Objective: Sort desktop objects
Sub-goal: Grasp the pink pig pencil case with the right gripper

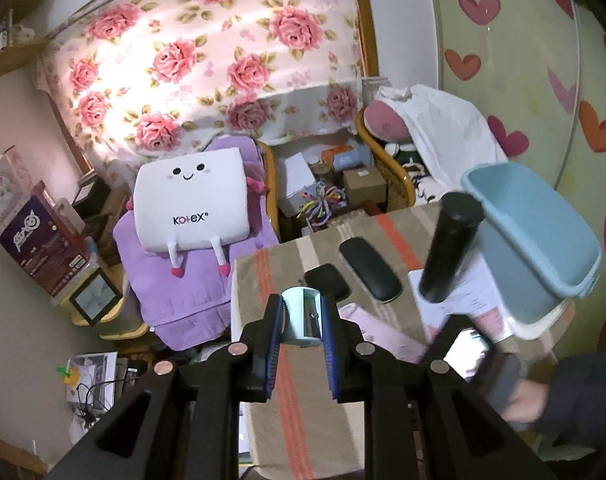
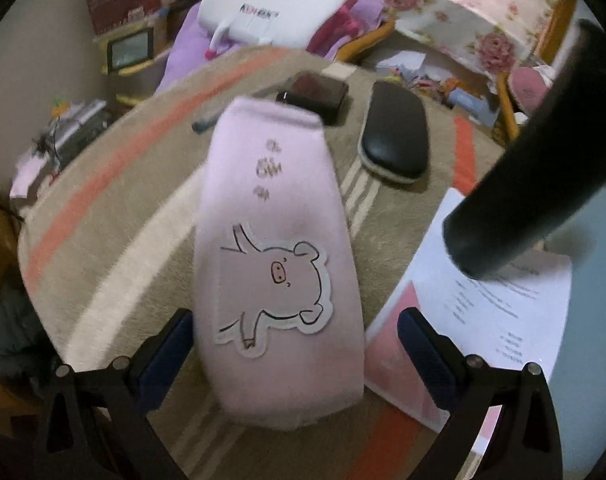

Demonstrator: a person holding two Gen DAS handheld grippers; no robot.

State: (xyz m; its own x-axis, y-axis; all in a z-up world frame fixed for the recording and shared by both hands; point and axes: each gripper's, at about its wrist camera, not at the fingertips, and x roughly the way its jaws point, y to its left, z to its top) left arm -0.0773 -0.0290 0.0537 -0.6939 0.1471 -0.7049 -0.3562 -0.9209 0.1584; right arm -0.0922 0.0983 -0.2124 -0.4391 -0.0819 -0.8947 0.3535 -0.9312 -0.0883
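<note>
My left gripper (image 1: 302, 318) is shut on a pale blue pencil sharpener (image 1: 302, 316), held above the striped tablecloth (image 1: 291, 400). My right gripper (image 2: 293, 344) is open, its pads on either side of a pink pencil case (image 2: 277, 248) with a pig sticker; whether they touch it I cannot tell. The case also shows in the left wrist view (image 1: 379, 330). A tall black bottle (image 1: 449, 246) (image 2: 531, 160) stands on white papers (image 2: 499, 304). A black glasses case (image 1: 370, 269) (image 2: 397, 136) and a small black box (image 1: 327, 283) (image 2: 319, 94) lie further back.
A light blue plastic bin (image 1: 543, 236) stands at the table's right side. A white Kotex cushion (image 1: 191, 204) lies on a purple blanket beyond the table's left edge. Boxes and clutter fill the floor behind. A dark pen (image 2: 205, 122) lies near the black box.
</note>
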